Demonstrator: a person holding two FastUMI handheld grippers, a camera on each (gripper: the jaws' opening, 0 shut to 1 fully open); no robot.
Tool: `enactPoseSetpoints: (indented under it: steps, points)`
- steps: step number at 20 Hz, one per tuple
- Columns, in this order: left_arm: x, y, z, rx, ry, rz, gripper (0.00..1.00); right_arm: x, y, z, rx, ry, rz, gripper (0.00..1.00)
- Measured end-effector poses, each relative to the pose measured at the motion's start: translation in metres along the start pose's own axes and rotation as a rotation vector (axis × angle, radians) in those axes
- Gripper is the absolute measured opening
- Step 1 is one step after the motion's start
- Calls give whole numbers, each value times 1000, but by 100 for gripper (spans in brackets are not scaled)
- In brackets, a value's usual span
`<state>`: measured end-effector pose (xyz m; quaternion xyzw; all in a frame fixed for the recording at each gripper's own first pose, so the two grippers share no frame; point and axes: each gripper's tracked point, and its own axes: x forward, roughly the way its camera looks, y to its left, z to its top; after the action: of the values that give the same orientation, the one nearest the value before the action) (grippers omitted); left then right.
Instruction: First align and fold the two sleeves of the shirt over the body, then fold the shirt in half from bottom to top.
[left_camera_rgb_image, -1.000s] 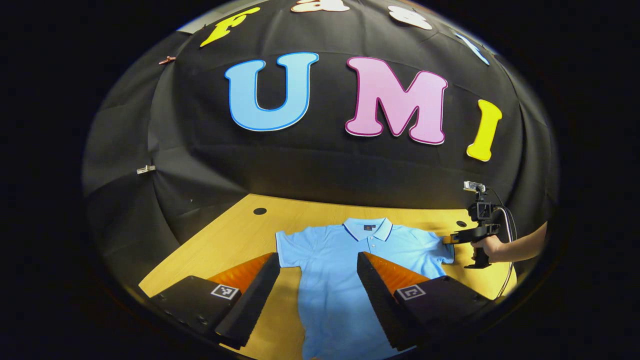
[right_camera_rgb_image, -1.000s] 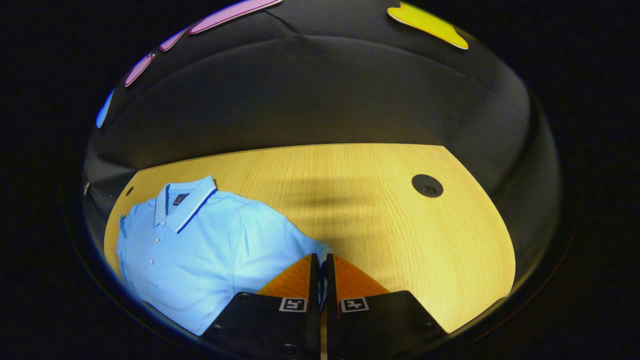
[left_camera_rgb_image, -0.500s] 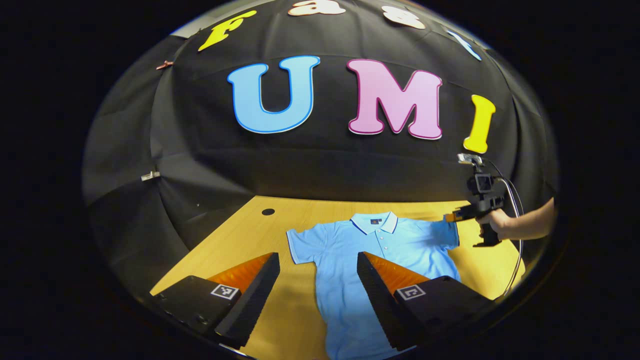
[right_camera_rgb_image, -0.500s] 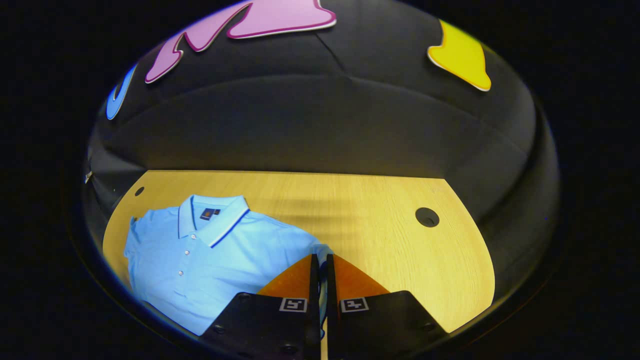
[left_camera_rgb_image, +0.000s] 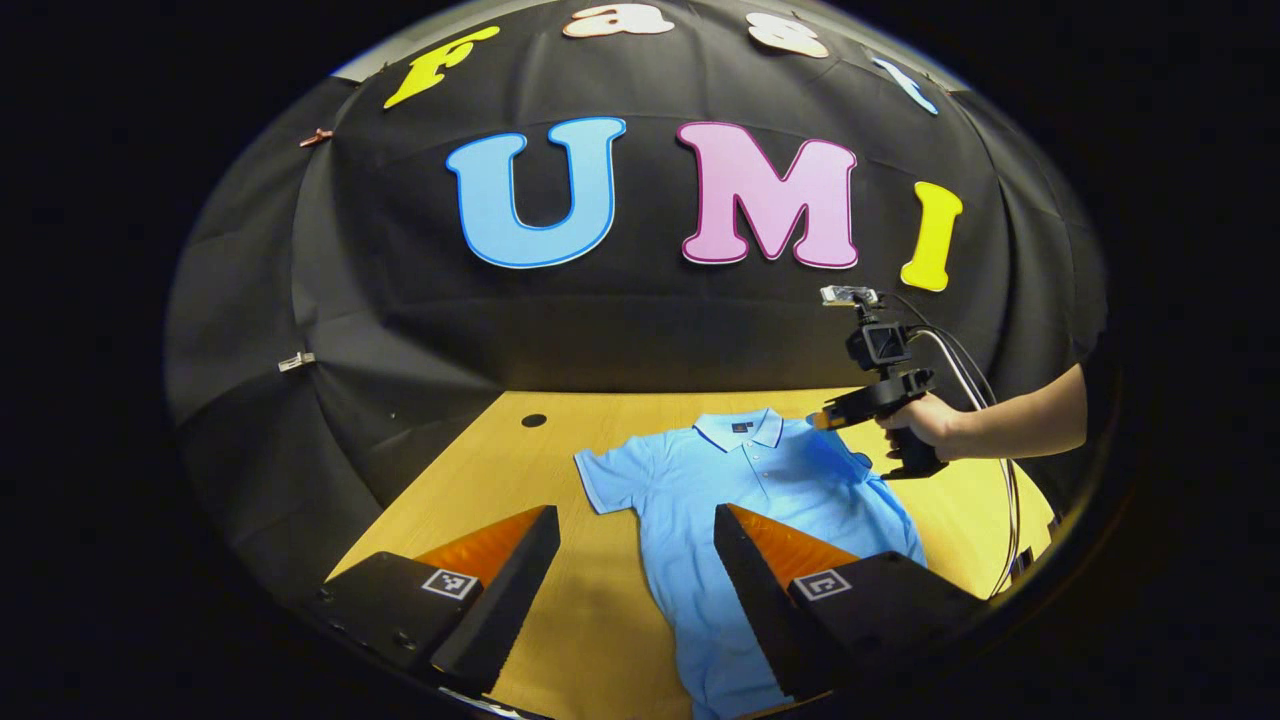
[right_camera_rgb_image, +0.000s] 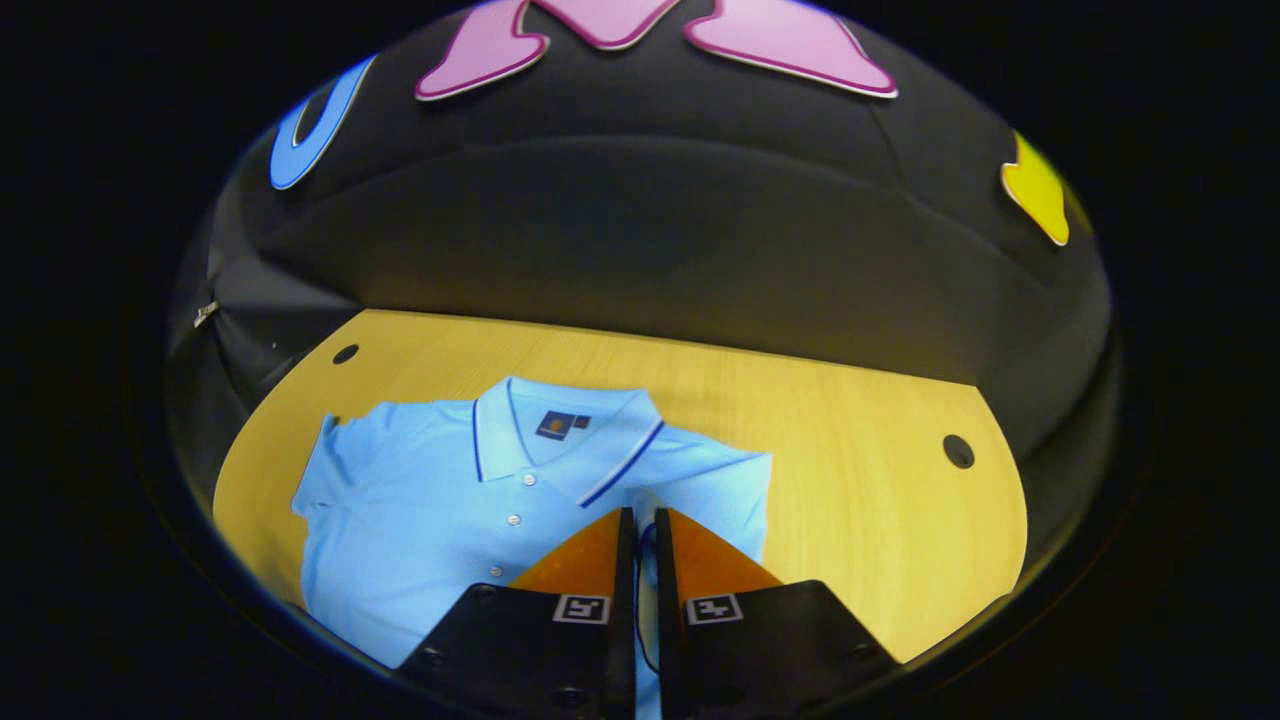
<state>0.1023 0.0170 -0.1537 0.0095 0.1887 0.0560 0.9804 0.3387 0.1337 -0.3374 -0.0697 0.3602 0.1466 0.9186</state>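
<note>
A light blue polo shirt (left_camera_rgb_image: 760, 500) (right_camera_rgb_image: 440, 510) lies face up on the wooden table (left_camera_rgb_image: 480, 480), collar toward the booth wall. My right gripper (right_camera_rgb_image: 640, 518) is shut on the shirt's right-hand sleeve, holding it lifted over the body near the collar (right_camera_rgb_image: 560, 440). In the left gripper view that gripper (left_camera_rgb_image: 825, 418) hangs above the shirt's right shoulder, held by a hand (left_camera_rgb_image: 915, 425). My left gripper (left_camera_rgb_image: 635, 520) stands open above the table, with nothing between its fingers. The other sleeve (left_camera_rgb_image: 605, 480) lies flat and spread out.
The table (right_camera_rgb_image: 860, 520) has round cable holes (left_camera_rgb_image: 533, 420) (right_camera_rgb_image: 957, 451) (right_camera_rgb_image: 345, 354) near its back corners. The black cloth wall closes in the back and sides. A cable (left_camera_rgb_image: 1005, 480) runs down from the right gripper. Bare wood shows to the left and right of the shirt.
The right gripper has carried the pinched sleeve up and inward, from the shirt's outer edge to over the body near the collar. The left gripper stays open and has drifted slightly left.
</note>
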Motion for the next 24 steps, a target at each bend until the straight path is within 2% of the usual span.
enactPoseSetpoints:
  steps: [2, 5, 8, 10, 13, 20, 24]
  points:
    - [4, 3, -1, -45, 8, -3, 99, 4, 29, -15, 11, 53, 64, 29]
    - [19, 10, 4, -122, 16, 3, 99, -3, 44, -17, -45, 45, 93, 43]
    - [49, 22, 19, -109, 15, 39, 99, -20, 37, -20, -90, 18, 78, 100]
    - [75, 26, 30, -127, 16, 41, 99, -38, 23, -24, -94, 16, 62, 98]
    - [119, 38, 34, -117, 40, 81, 99, -64, -14, -33, -96, 31, -2, 98]
    - [245, 52, 8, -66, 109, 74, 99, -148, -103, -31, -111, -28, -143, 97]
    - [316, 65, -22, -63, 168, 79, 99, -181, -135, -42, -2, -25, -194, 98]
